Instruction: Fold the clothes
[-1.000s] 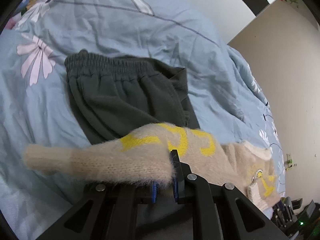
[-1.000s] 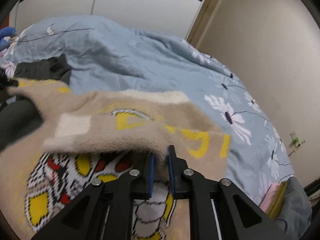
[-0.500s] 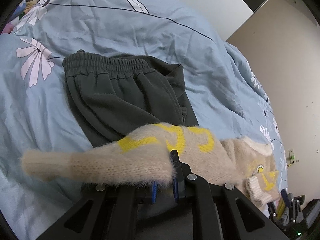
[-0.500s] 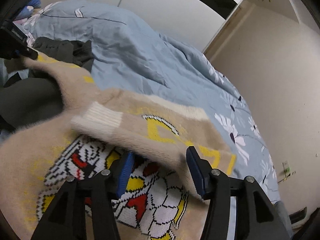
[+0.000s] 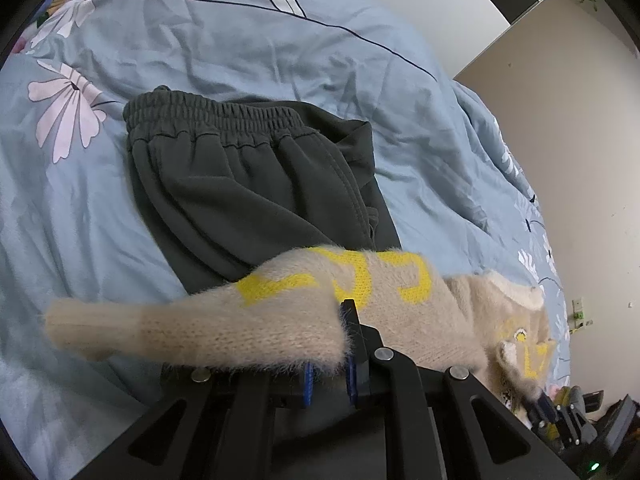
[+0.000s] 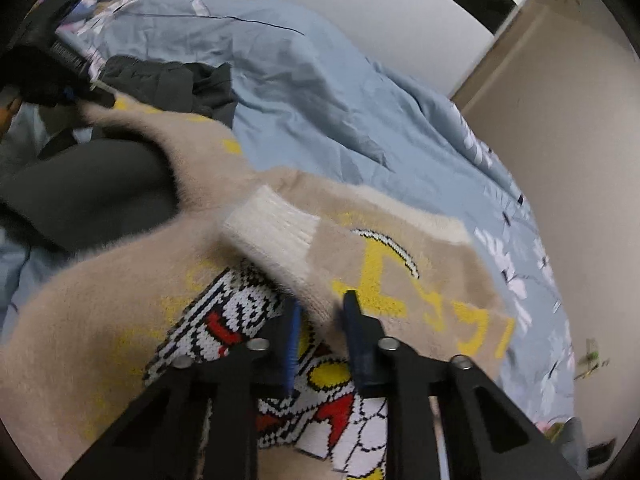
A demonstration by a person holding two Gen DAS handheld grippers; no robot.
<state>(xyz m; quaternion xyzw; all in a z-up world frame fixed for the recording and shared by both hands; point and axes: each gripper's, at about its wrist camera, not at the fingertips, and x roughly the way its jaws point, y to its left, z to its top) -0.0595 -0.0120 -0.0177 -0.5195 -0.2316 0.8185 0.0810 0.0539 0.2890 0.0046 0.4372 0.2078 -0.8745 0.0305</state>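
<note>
We see the fuzzy beige knitted sweater with yellow letters [image 5: 360, 312] spread across the blue flower-printed bed cover [image 5: 280, 60], one sleeve draped over the dark grey elastic-waist trousers [image 5: 240, 184] that lie toward 11 o'clock from the left gripper [image 5: 328, 360]. The left gripper's jaws are clamped tight on that sleeve, its cuff trailing out toward 9 o'clock. The right gripper [image 6: 320, 332] has its jaws parted, straddling the other sleeve, whose white ribbed cuff [image 6: 272, 228] lies folded over the sweater's cartoon front at 11 o'clock.

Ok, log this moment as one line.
left gripper: shut on sweater sleeve | right gripper: jaws parted around other sleeve | dark pants: under sweater, on duvet
</note>
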